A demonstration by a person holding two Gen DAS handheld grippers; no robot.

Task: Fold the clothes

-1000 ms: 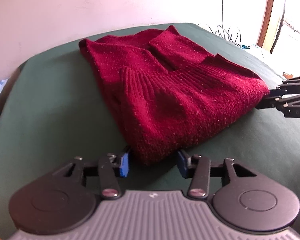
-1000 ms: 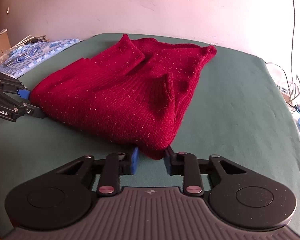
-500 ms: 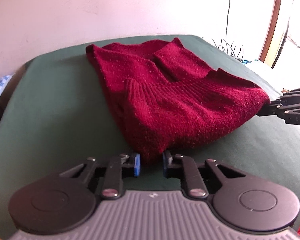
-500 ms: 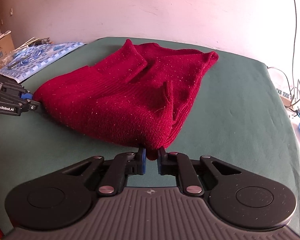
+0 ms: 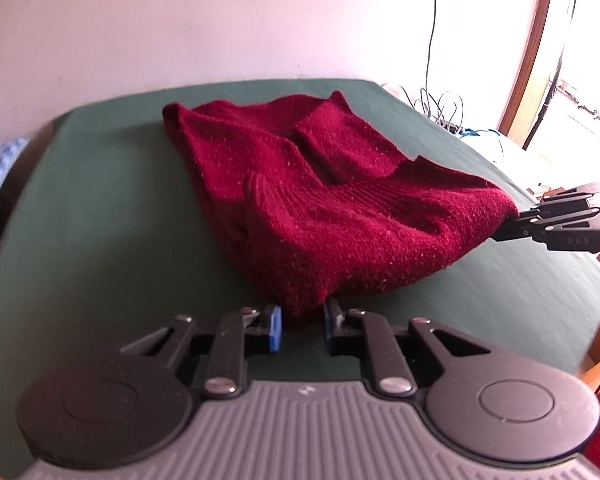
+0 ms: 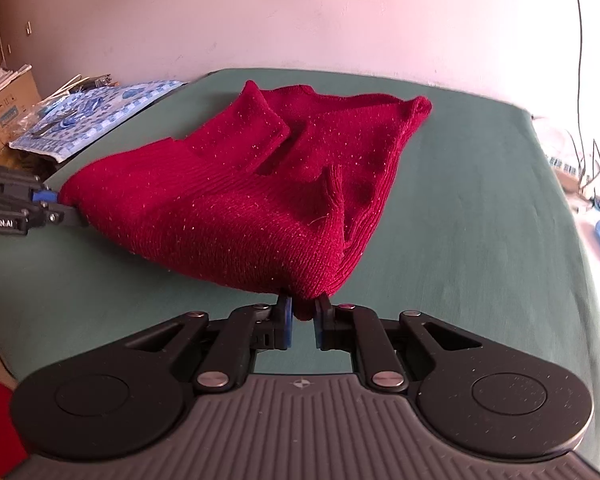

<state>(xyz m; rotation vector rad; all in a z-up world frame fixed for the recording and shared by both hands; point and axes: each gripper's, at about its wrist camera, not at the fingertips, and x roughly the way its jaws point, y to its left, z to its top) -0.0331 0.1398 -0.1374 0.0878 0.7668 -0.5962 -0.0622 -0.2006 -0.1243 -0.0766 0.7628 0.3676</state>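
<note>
here a green tabletop (image 5: 100, 216) meets a pale wall (image 5: 220, 20).

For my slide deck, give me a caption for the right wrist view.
Right gripper and left gripper each pinch a near corner of the red sweater on the green table.

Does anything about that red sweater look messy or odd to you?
Nothing is damaged or spilled. The red sweater lies bunched and uneven on the green table, one cuff flopped across it. Its near corners are pinched by the left gripper and right gripper.
</note>
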